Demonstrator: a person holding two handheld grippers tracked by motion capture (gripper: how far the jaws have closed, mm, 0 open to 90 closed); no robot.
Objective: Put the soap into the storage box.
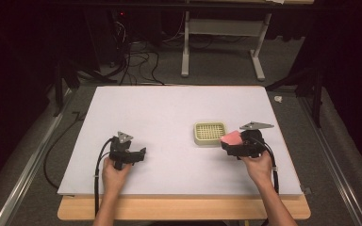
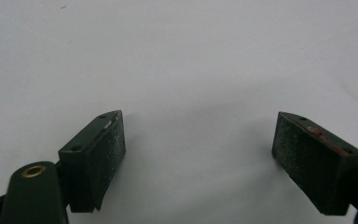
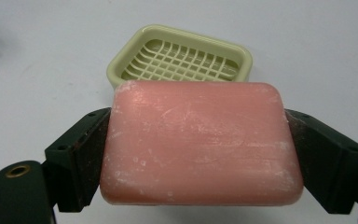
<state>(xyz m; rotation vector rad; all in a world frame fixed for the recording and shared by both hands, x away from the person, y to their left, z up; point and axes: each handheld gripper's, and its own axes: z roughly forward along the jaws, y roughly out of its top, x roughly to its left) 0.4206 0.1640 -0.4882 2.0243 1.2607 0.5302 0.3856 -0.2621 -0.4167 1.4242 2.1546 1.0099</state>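
Observation:
A pink bar of soap is clamped between the two black jaws of my right gripper, held flat just above the table. In the high view the soap and right gripper sit right of a pale green soap dish with a grid floor. The dish lies just beyond the soap in the right gripper view and holds nothing. My left gripper rests at the front left of the white board, its jaws wide apart over bare surface.
The white board covers a wooden table. Beyond the far edge are cables on the floor and a grey table frame. Dark stands flank both sides.

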